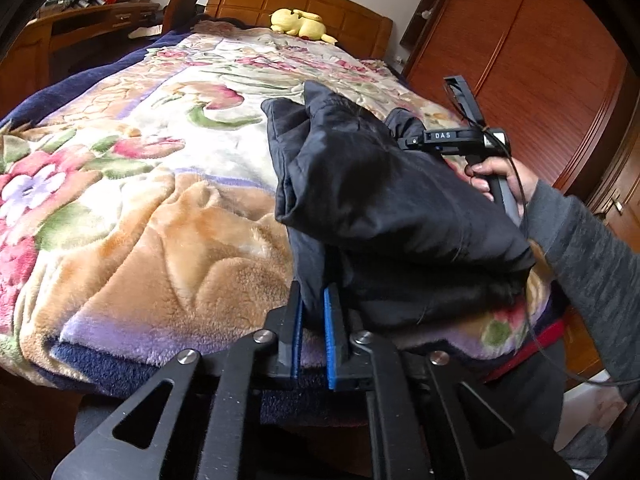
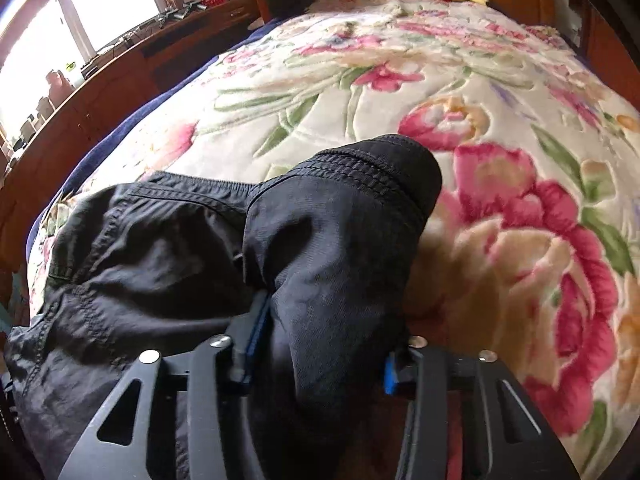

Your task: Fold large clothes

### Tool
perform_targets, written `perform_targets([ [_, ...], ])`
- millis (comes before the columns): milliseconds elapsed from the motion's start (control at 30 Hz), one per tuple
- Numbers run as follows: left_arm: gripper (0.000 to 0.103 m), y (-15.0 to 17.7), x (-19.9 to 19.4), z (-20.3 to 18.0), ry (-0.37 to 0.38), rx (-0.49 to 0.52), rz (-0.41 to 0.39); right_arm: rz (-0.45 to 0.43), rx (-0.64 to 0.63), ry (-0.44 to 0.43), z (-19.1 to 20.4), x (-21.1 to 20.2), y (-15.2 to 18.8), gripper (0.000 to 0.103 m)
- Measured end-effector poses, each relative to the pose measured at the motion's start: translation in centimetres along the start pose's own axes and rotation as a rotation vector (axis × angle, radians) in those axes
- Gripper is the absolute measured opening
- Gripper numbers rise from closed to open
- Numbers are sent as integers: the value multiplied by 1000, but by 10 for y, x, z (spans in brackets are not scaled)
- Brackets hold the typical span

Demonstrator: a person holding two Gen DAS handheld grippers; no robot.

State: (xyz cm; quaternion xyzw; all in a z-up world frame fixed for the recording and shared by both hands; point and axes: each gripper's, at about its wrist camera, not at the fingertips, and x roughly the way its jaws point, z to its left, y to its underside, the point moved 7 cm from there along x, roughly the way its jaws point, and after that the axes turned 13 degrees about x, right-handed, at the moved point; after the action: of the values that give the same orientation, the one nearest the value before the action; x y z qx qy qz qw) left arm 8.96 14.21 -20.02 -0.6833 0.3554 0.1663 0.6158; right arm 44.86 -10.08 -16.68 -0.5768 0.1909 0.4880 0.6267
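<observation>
A bulky black garment (image 1: 376, 184) lies bunched on the floral blanket (image 1: 160, 208) near the bed's front right edge. My left gripper (image 1: 314, 320) is shut on a thin hanging fold at the garment's near left side, with the cloth pinched between the blue pads. In the right wrist view, a thick wad of the same garment (image 2: 328, 248), with a ribbed stitched hem, fills my right gripper (image 2: 324, 344), and both blue pads press against it. A hand (image 1: 504, 176) in a grey sleeve holds that gripper's handle behind the garment.
A yellow plush toy (image 1: 298, 24) rests by the wooden headboard (image 1: 304, 4). A cluttered wooden desk (image 1: 92, 20) runs along the left of the bed. A wooden wardrobe (image 1: 532, 64) stands close on the right. The blanket's front edge (image 1: 120, 364) drops off just before my left gripper.
</observation>
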Motion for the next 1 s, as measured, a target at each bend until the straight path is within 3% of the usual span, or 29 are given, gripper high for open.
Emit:
perform_targets([
  [133,8,-12,-12,-3,-18,44,-36,-61,-40,15,13,-20,-4,31],
  [267,7,-23,-23,3,-47,72,-68,-123,-88,27,37,-38,-8,29],
  [500,7,-32,-55,57,-153,53,-131,-206,-171,-10,101,-50,-18,26],
  [833,6,-14,-129,173,-347,-37,-194,-223,-347,-98,268,-9,-42,25],
  [1000,6,4,-183,249,-504,-109,-209,-224,-430,-174,367,11,-42,25],
])
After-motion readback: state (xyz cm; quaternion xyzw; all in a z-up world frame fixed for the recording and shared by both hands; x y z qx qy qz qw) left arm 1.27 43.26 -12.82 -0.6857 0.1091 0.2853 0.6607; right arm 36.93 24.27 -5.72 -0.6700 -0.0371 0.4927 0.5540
